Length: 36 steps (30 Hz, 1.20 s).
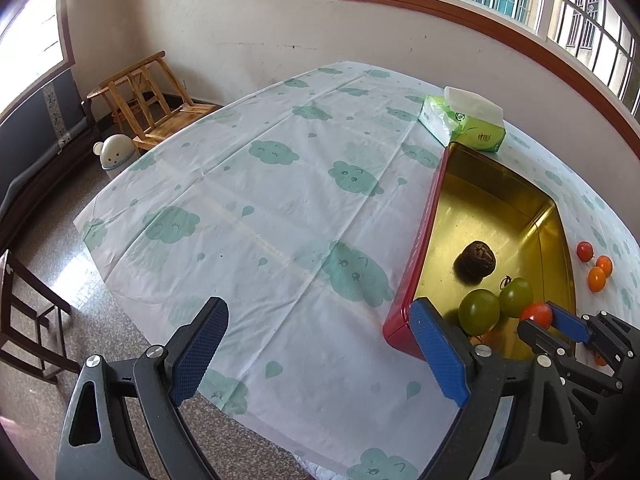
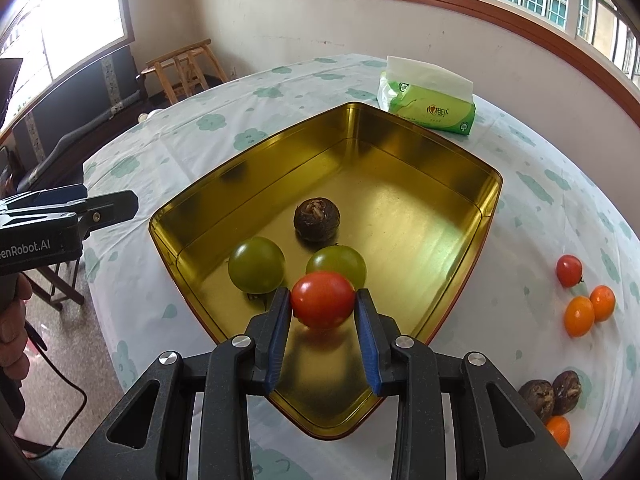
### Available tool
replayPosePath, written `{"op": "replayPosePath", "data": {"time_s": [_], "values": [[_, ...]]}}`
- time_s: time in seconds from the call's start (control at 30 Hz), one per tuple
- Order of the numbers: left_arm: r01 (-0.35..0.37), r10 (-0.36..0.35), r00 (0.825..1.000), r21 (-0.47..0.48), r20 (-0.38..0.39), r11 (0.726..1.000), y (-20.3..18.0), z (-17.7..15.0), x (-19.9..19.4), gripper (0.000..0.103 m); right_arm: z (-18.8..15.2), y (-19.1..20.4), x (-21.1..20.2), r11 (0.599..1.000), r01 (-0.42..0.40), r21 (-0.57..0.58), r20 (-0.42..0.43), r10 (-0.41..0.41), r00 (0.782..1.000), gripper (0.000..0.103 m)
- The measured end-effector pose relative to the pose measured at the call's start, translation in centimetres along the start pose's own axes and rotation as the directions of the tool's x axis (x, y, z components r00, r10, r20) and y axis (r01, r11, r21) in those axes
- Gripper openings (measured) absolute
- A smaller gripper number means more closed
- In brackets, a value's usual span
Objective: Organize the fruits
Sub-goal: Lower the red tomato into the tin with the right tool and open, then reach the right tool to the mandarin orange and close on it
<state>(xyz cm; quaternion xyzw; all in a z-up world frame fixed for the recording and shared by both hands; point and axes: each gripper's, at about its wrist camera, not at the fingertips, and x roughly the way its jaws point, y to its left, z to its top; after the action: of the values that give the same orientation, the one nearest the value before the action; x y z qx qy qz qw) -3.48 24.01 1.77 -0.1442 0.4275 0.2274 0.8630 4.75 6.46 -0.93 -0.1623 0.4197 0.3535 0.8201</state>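
I have the right hand-held gripper [image 2: 323, 300] clamped on a red tomato [image 2: 322, 299], held just above the near corner of the gold tin [image 2: 486, 216], straight over its floor beside two green tomatoes [image 2: 257, 265]. The left hand-held gripper [image 1: 316, 356] stands wide and empty over bare tabletop [image 1: 280, 184], left of the tin. I judge release is a short drop; more fruit lies by the tabletop's right edge.

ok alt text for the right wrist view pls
The right claw grips a red tomato above a gold tin holding two green tomatoes and a brown water chestnut. More fruit lies on the tablecloth at right.
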Motion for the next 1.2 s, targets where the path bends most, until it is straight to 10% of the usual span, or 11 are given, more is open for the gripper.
{"op": "replayPosePath", "data": {"time_s": [0.63,1.2], "values": [[0.048,-0.050,0.998,0.056,0.037,0.997,-2.3,-0.4,-1.5,0.090,-1.8,-3.9,-5.5,0.992,0.041,0.116,0.110,-0.054,0.993,0.034],[0.170,-0.180,0.983,0.258,0.018,0.951,-10.9,-2.0,-2.8,0.090,-10.7,-14.3,-8.2,0.922,0.213,0.322,-0.017,-0.220,0.975,0.044]]}}
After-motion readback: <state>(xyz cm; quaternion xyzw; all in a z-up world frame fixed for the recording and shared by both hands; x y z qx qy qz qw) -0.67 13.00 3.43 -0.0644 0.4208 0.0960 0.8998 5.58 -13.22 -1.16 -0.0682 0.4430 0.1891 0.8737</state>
